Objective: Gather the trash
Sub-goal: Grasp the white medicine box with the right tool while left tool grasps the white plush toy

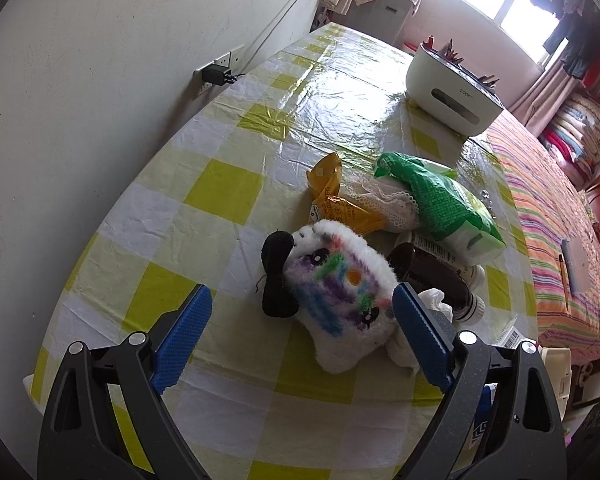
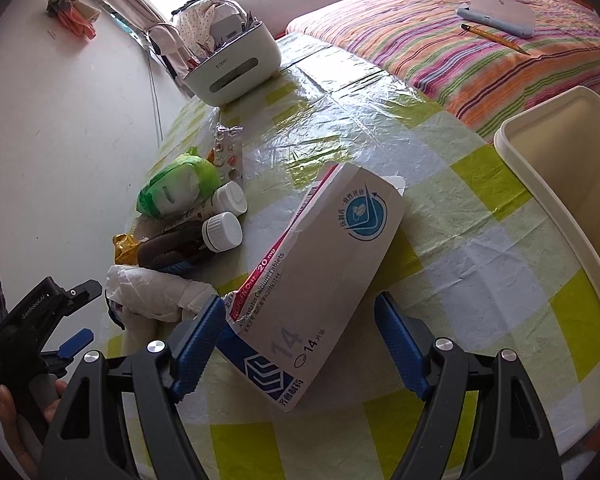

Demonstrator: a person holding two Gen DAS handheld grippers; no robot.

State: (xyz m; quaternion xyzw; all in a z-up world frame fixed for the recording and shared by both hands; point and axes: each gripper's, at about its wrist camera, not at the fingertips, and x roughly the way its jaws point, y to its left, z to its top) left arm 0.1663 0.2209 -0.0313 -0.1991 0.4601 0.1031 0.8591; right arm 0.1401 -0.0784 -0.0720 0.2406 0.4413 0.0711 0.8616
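Left gripper [image 1: 302, 312]: jaws released, plush toy [image 1: 340, 296] between them untouched — risk of taking a non-trash item; dark bottle [image 1: 440, 276] crowds the right jaw, bare desk [image 1: 204, 128] beyond the left.
Right gripper [image 2: 300, 330]: jaws released, medicine box [image 2: 320, 276] between them, flat, may slide; cream bin [image 2: 560, 200] right of jaws at desk edge — open room between.

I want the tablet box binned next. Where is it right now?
In the right wrist view the tablet box lies flat on the checked tablecloth, between the open right gripper fingers, left of the cream bin.
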